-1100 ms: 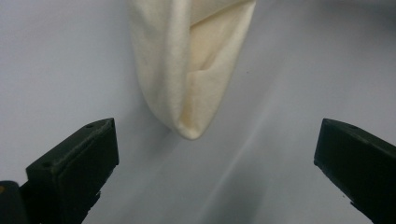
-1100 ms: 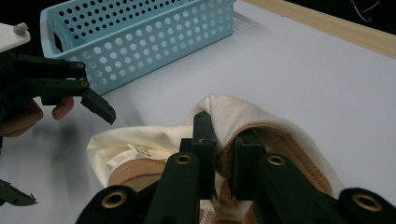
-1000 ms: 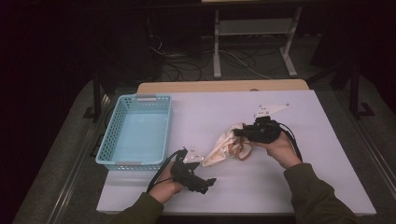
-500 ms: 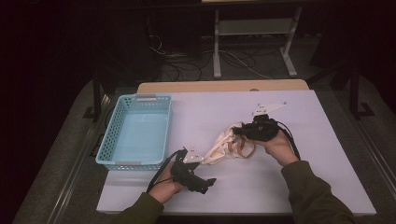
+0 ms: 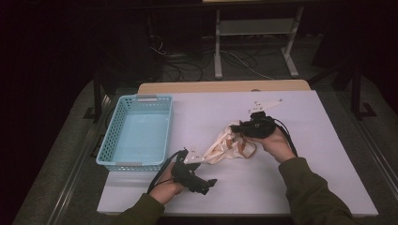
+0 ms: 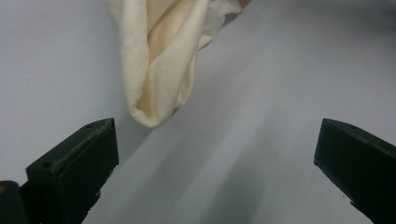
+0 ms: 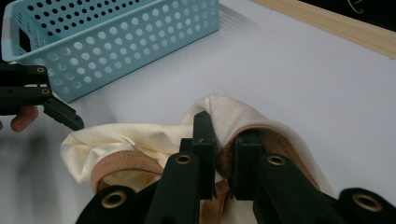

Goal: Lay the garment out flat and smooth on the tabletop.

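At the middle of a white table, a cream cloth bag with tan straps lies crumpled between two hand-held grippers, well right of an empty blue basket. The right gripper has its jaws drawn narrow on the bunched fabric and strap at the bag's upper end, pinching it just off the tabletop. The left gripper waits at the near edge with jaws spread wide and nothing between them; its own view shows the bag's lower corner hanging just ahead of the left jaw. Whether that corner rests on the table or hangs slightly clear is hard to judge from these angles. The step in hand looks like securing the bag's free end: it is likely best done by sliding the open left jaws forward around the corner, taking a deep bite of cloth before closing, while the right grip holds steady.
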A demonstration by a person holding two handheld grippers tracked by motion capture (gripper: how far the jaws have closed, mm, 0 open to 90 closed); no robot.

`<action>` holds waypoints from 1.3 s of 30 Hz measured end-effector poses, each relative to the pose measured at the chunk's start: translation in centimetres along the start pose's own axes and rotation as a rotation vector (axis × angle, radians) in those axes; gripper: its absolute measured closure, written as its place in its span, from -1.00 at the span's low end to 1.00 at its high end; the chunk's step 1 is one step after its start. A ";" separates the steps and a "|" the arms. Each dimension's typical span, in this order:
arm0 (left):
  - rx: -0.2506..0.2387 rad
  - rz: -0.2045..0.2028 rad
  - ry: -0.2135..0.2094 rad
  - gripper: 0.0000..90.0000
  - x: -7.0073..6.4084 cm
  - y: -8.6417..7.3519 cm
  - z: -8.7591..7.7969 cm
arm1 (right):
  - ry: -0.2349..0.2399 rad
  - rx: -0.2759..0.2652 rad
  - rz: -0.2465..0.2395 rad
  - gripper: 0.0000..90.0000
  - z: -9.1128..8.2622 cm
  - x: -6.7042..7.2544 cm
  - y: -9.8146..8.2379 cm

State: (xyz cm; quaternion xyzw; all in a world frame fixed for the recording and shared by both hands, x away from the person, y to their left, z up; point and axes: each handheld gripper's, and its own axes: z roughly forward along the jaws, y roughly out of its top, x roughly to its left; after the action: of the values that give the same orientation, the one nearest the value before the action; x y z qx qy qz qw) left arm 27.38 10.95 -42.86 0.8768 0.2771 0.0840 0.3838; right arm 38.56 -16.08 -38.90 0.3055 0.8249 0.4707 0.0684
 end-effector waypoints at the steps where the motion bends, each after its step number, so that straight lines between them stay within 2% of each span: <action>1: -0.001 0.000 0.000 -1.00 0.0 0.0 0.0 | 0.002 0.002 0.001 0.82 0.1 0.0 0.0; 10: -0.001 0.000 -0.001 -1.00 0.0 0.0 0.0 | -0.009 0.020 0.021 0.82 0.9 -0.7 0.3; 19: -0.004 -0.002 -0.001 -1.00 0.0 0.0 -0.1 | -0.017 0.035 0.021 0.81 1.9 -1.0 0.6; 26: -0.007 -0.007 -0.003 -1.00 0.0 0.0 -0.1 | -0.025 0.049 0.047 0.81 2.9 -1.5 0.7; 39: -0.008 -0.004 -0.004 -1.00 0.0 0.0 -0.1 | -0.039 0.093 0.046 0.79 4.9 -2.1 1.4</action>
State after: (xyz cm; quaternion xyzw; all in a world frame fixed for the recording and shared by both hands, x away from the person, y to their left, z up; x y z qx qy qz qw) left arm 27.36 11.05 -42.74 0.8750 0.2778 0.0825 0.3879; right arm 42.82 -13.18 -40.86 0.3363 0.8371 0.4274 0.0594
